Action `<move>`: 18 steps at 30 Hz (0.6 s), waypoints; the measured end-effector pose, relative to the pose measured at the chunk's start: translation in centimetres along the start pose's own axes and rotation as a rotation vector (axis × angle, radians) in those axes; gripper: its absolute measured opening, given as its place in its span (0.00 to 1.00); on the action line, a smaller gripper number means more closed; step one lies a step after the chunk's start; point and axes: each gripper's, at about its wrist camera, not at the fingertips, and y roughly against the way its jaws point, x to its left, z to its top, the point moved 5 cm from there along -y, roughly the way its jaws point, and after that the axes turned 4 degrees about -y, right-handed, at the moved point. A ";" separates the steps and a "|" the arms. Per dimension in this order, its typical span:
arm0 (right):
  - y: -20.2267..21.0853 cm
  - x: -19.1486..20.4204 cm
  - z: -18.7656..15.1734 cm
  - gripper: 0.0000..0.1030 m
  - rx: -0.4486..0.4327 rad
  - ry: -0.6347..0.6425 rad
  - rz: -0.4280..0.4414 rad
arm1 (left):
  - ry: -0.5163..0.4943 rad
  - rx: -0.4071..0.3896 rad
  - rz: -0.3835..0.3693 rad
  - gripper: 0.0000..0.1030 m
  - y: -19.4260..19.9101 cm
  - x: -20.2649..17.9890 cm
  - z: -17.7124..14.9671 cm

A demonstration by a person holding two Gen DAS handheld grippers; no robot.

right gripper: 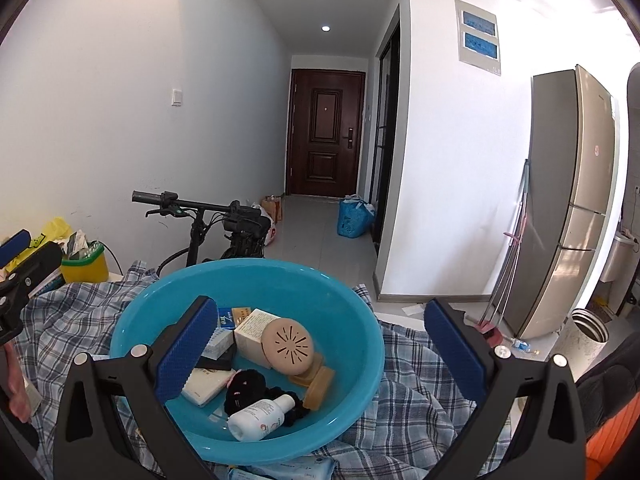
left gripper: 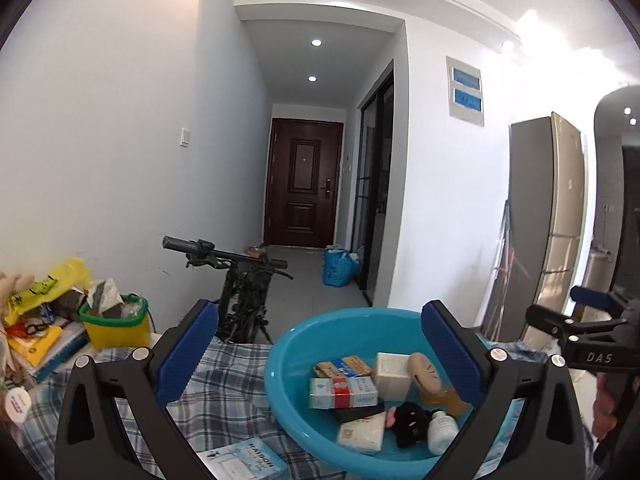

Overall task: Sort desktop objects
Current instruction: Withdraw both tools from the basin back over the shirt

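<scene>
A big round blue plastic basin (right gripper: 248, 360) sits on a desk covered with a blue and white checked cloth (right gripper: 408, 380). Lots of little things are already inside the basin: a white squeezy bottle (right gripper: 262, 418), a black fuzzy hair tie (right gripper: 248, 390), a tan round plastic gadget with slits (right gripper: 288, 346), a white square box (right gripper: 252, 330), a flat white packet (right gripper: 206, 386) and a red and white carton (left gripper: 344, 392). So I think most of the sorting is done. Some things are still outside: a pale blue packet (left gripper: 244, 462) lies on the cloth just in front of the basin, and a small round white lid (left gripper: 18, 402) sits at the far left. Those look like what is left. The left gripper (left gripper: 320, 354) has its jaws wide apart with nothing between them, and it points over the left part of the basin. The right gripper (right gripper: 322, 356) also has its jaws wide apart and holds nothing, and it hangs over the middle of the basin. The basin's near rim is close to the front edge of the desk, so it should not be pushed. On the left, a yellow tub with a green rim (left gripper: 116, 322) and a messy pile of books and bags (left gripper: 36, 320) crowd that side. The cloth between the pile and the basin is bare, so there is room to move there.
</scene>
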 end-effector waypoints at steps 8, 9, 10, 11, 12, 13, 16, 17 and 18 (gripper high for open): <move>0.5 -0.6 0.0 1.00 0.000 -0.024 0.013 | 0.021 0.131 -0.030 1.00 -1.6 0.1 -1.5; 0.5 -0.6 0.0 1.00 -0.002 -0.022 0.014 | 0.001 0.118 -0.002 1.00 -1.4 0.0 -1.5; 0.5 -0.6 0.0 1.00 -0.002 -0.022 0.015 | -0.016 0.111 0.018 1.00 -1.2 0.0 -1.6; 0.4 -0.7 -0.1 1.00 0.003 -0.022 0.017 | -0.034 0.119 0.034 1.00 -1.1 -0.2 -1.7; 0.3 -0.8 -0.3 1.00 0.011 -0.025 0.019 | -0.052 0.139 0.048 1.00 -1.1 -0.4 -1.8; 0.3 -0.9 -0.4 1.00 0.016 -0.029 0.020 | -0.063 0.150 0.054 1.00 -1.1 -0.5 -2.0; 0.6 -1.0 -1.0 1.00 0.010 -0.026 0.013 | -0.072 0.140 0.097 1.00 -0.1 -1.0 -2.1; 0.7 -0.9 -1.2 1.00 0.007 -0.019 0.005 | -0.077 0.122 0.120 1.00 0.4 -1.1 -2.0; 0.7 -0.9 -1.4 1.00 0.010 -0.006 0.000 | -0.085 0.103 0.134 1.00 1.0 -1.4 -1.9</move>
